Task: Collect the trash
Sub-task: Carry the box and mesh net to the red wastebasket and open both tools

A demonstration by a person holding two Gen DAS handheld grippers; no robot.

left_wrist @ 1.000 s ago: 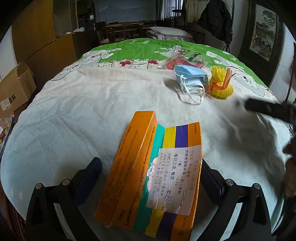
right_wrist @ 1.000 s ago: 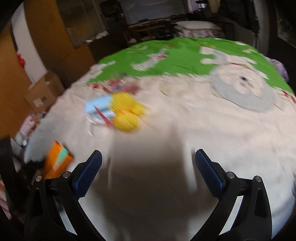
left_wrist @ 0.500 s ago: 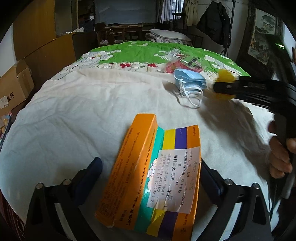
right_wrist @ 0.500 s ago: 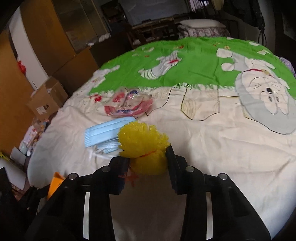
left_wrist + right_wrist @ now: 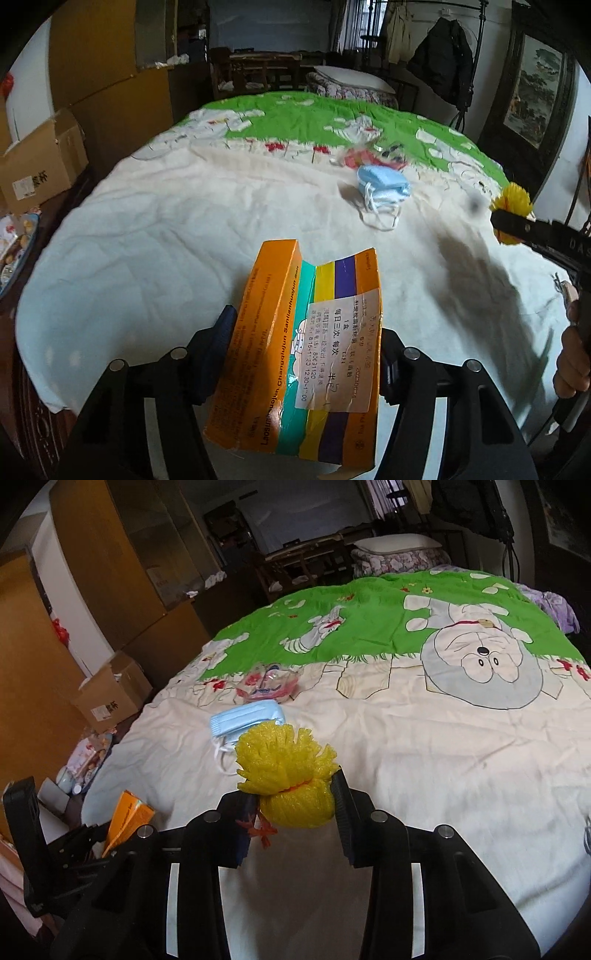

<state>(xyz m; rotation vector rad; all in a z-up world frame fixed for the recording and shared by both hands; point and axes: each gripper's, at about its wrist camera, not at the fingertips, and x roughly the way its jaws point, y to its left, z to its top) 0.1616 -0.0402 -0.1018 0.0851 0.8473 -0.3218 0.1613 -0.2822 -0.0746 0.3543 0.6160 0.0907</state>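
On the cartoon bedspread (image 5: 424, 738), with the blue face mask (image 5: 247, 720) just beyond it, the right gripper (image 5: 295, 805) clenches the yellow foam net (image 5: 288, 775), while the left gripper's (image 5: 303, 365) jaws are closing around the orange medicine box (image 5: 306, 354), which wants a square, gentle squeeze.

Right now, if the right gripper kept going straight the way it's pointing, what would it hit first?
Probably the blue face mask, lying just beyond the yellow foam net the right gripper holds. Depth is unclear; it might pass above it.
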